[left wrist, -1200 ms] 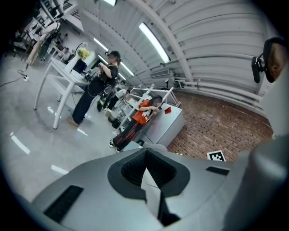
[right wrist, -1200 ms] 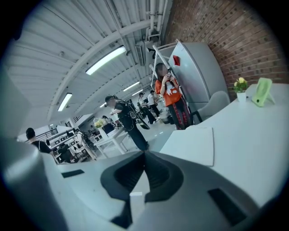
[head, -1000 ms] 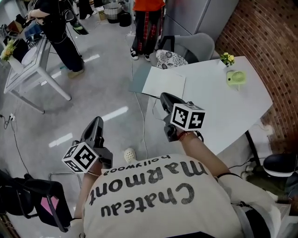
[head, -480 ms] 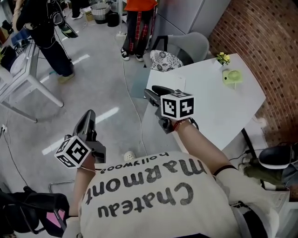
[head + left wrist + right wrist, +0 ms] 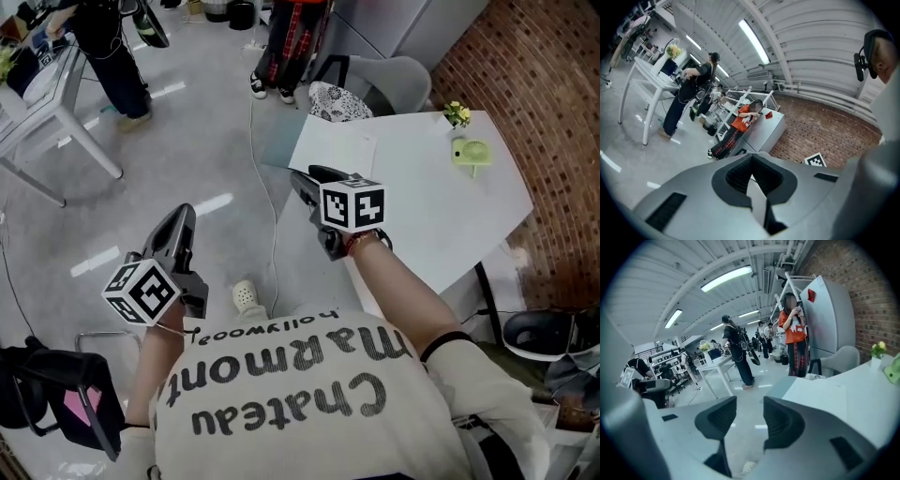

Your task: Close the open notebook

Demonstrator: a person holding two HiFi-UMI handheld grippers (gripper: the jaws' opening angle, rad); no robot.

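The open notebook lies at the table's far left corner, with a white page (image 5: pixel 339 152) up and a grey-blue cover (image 5: pixel 281 141) spread over the edge. In the right gripper view the page (image 5: pixel 820 397) and cover (image 5: pixel 783 386) lie ahead, to the right of the jaws. My right gripper (image 5: pixel 302 180) hovers just short of the notebook, over the table's left edge. Its jaws (image 5: pixel 749 405) have just been opening, and it stands open with nothing between them. My left gripper (image 5: pixel 182 216) hangs over the floor to the left, shut and empty (image 5: pixel 751 158).
The white table (image 5: pixel 441 216) holds a green object (image 5: pixel 473 152) and a small yellow flower pot (image 5: pixel 457 114). A grey chair (image 5: pixel 389 77) with a patterned cushion (image 5: pixel 333 101) stands behind it. People stand beyond. A cable (image 5: pixel 272 244) crosses the floor.
The right gripper's jaws have gone from shut to open. That gripper has shifted left and lower, toward the table's left edge. The left gripper has moved a little.
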